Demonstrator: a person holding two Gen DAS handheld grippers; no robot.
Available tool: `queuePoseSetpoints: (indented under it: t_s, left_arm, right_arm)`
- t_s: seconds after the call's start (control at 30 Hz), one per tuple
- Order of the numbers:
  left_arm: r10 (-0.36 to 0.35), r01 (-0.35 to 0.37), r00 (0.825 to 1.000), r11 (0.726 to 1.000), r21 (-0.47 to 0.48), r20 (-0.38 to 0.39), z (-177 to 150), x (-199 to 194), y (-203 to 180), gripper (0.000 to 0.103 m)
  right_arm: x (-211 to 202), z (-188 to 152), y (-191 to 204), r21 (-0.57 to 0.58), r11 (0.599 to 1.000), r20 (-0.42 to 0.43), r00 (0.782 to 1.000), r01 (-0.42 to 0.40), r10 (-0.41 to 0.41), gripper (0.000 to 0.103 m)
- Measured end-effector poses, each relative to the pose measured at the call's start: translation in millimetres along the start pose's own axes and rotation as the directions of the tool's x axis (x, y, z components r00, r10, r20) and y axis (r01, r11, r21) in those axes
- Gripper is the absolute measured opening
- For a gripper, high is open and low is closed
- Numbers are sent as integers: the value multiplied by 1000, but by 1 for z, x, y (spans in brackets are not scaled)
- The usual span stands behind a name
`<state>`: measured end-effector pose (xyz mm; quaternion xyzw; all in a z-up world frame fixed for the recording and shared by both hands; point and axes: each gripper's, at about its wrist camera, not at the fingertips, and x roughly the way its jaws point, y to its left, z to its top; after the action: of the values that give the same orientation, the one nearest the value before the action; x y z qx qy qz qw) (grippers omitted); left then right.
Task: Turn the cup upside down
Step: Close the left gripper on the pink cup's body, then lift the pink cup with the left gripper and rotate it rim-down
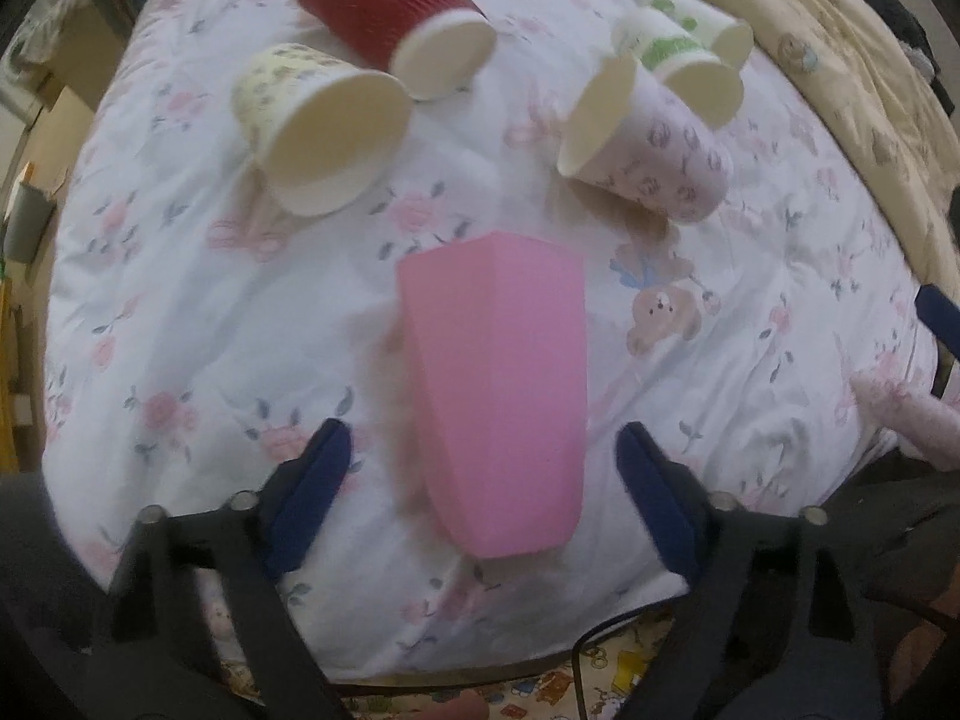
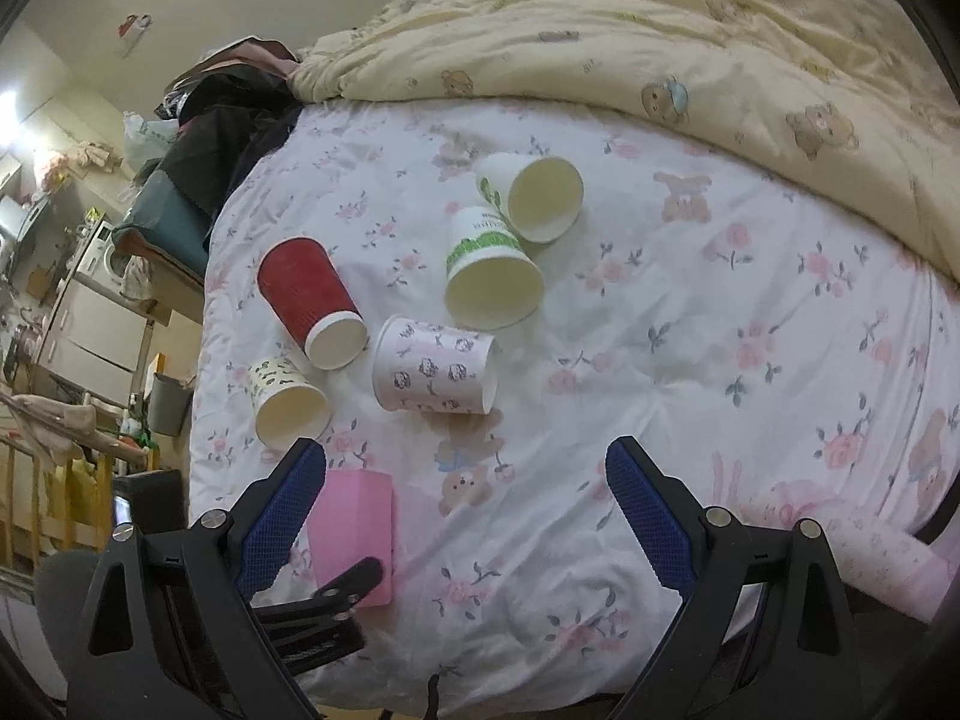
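Across the bed, a white quilt point(image 2: 690, 312) printed with pink roses and small bears is lying smooth enough to serve as the working surface, and a cream bear-patterned comforter point(image 2: 690, 42) is bunching up along its far edge. On the quilt five paper cups are lying on their sides: a red ribbed cup point(image 2: 312, 300), a yellowish cup with dark marks point(image 2: 285, 399) just beside it, a white cup with pink and black figures point(image 2: 435, 372), and two green-and-white cups point(image 2: 489, 267) point(image 2: 537, 195) touching one another. Nearer the bed's edge, the pink faceted cup point(image 1: 501, 396) is standing on the quilt between the left gripper point(image 1: 483, 456) fingers; its blue-padded jaws are spreading wide on either side, and neither pad is touching the cup. From the right-hand camera the same pink cup point(image 2: 354, 525) is showing behind the left finger of the right gripper point(image 2: 465, 468), whose jaws are likewise gaping with nothing between them but quilt. Beyond the bed's far corner, dark clothing point(image 2: 234, 120) is piling up, and farther off a white appliance point(image 2: 96, 294), a wooden rail point(image 2: 36, 498) and hanging cloths are crowding the room under a pale wall. A pink roll point(image 2: 894, 564) is poking in at the right edge of the bed.
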<state>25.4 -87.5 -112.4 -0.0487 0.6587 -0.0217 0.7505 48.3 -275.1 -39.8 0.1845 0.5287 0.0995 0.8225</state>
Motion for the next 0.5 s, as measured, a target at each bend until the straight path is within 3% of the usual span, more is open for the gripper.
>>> queuePoseSetpoints:
  t_s: [0.2,0.27,0.33,0.5]
  left_arm:
    - [-7,7,1000,1000,5,-23,0,11,-2,73]
    - [-8,9,999,1000,7,-32,-1,12,-1,59]
    - [-5,6,1000,1000,19,-30,-2,12,-1,55]
    - [-2,1,1000,999,53,14,-6,-3,1,54]
  right_arm:
    - [6,2,-2,5,1000,-19,1000,10,-10,97]
    - [6,2,-1,0,1000,-11,1000,16,-16,97]
    - [7,1,2,-9,1000,-13,1000,20,-20,97]
    - [9,1,6,-33,999,-19,999,26,-27,97]
